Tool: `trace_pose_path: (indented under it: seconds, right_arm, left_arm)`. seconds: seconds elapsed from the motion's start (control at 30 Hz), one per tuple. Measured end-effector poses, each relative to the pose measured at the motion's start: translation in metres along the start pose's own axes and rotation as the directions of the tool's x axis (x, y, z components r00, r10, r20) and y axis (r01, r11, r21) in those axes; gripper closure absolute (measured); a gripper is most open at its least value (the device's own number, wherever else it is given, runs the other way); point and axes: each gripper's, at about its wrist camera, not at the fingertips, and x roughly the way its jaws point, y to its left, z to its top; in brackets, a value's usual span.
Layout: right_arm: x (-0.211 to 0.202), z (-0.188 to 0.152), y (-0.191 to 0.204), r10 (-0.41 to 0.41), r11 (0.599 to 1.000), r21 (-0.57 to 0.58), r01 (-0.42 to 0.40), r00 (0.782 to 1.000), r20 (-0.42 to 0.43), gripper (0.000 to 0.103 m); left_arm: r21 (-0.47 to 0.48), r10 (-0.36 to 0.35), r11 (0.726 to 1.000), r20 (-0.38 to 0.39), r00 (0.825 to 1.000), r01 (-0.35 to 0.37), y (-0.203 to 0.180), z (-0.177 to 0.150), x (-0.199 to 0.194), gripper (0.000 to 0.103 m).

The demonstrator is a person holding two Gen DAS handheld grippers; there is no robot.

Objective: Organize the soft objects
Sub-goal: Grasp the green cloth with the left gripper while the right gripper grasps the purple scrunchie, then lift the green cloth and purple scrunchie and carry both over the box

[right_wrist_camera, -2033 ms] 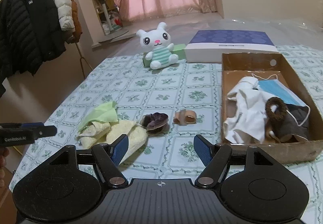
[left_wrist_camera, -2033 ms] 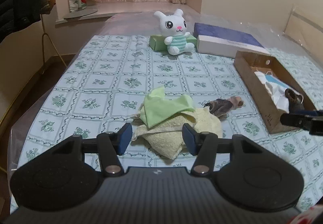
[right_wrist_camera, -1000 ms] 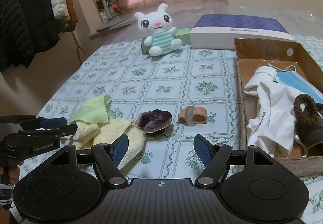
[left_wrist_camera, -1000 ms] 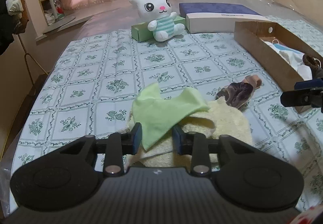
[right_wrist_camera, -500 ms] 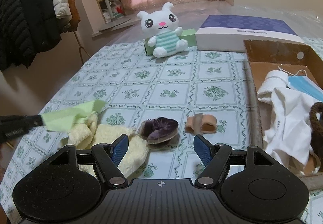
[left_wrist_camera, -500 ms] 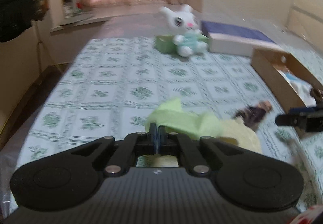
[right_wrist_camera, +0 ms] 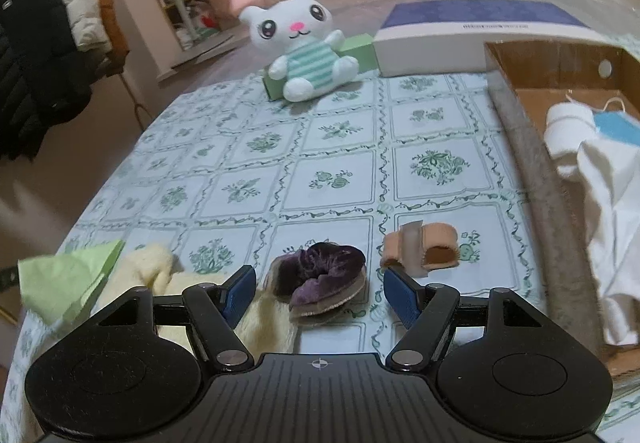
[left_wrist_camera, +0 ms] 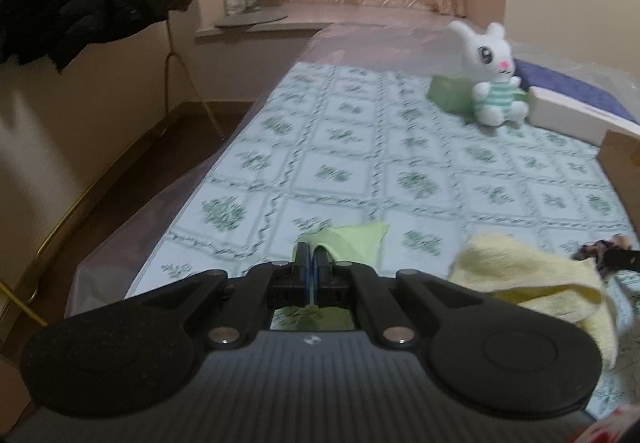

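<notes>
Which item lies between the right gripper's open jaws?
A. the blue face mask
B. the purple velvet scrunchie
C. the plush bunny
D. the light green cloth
B: in the right wrist view the purple velvet scrunchie lies on the tablecloth between the open jaws of the right gripper, not yet gripped.

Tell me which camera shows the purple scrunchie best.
The right wrist view: the purple scrunchie lies sharp and whole just ahead of the open right gripper. The left wrist view catches only a blurred dark scrap at its right edge.

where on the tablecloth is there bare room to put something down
Bare cloth lies between the plush bunny and the purple scrunchie, reaching left to the table edge. Crowded: the near strip holding the yellow towel, scrunchie and beige band, and the cardboard box.
</notes>
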Motion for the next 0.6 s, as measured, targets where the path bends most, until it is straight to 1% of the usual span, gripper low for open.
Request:
trace_pose_path:
  seconds: [0.13,0.17,0.2,0.27,0.3,0.37,0.4,0.43,0.6]
  right_arm:
    - [0.013,-0.001,0.002,-0.023,1.0,0.003,0.023,1.0,0.0,0.032]
    - [0.015,-0.001,0.003,-0.027,1.0,-0.001,0.027,1.0,0.002,0.041]
    - [0.016,-0.002,0.003,-0.027,1.0,-0.008,0.027,1.0,0.005,0.055]
    - [0.019,-0.002,0.004,-0.037,0.999,-0.025,0.037,0.999,0.001,0.06]
    - [0.018,-0.003,0.004,-0.036,0.999,-0.035,0.037,0.999,0.008,0.066]
    - [0.015,-0.003,0.005,-0.03,0.998,-0.061,0.031,0.999,0.021,0.073]
    - [0.013,-0.003,0.005,-0.027,0.997,-0.069,0.029,0.999,0.025,0.078]
    - [0.01,-0.002,0.004,-0.024,0.997,-0.071,0.026,0.999,0.03,0.081]
    - [-0.008,0.004,0.0,-0.013,0.997,-0.076,0.018,0.998,0.063,0.084]
  left_arm:
    - [-0.007,0.011,1.0,-0.015,1.0,-0.011,0.005,-0.005,0.006,0.101]
    - [-0.008,0.01,1.0,-0.018,1.0,-0.01,0.005,-0.005,0.007,0.101]
    - [-0.009,0.01,1.0,-0.019,1.0,-0.01,0.005,-0.005,0.008,0.101]
    - [-0.006,0.008,1.0,-0.018,1.0,-0.008,0.005,-0.006,0.008,0.101]
    - [-0.005,0.007,1.0,-0.016,1.0,-0.007,0.004,-0.005,0.007,0.101]
    - [-0.003,0.005,1.0,-0.012,1.0,-0.005,0.003,-0.004,0.006,0.101]
    - [-0.002,0.004,1.0,-0.009,1.0,-0.004,0.002,-0.003,0.006,0.101]
    - [-0.001,0.004,1.0,-0.006,1.0,-0.004,0.002,-0.002,0.005,0.101]
    - [0.005,-0.002,1.0,0.023,1.0,0.002,-0.003,0.005,-0.006,0.101]
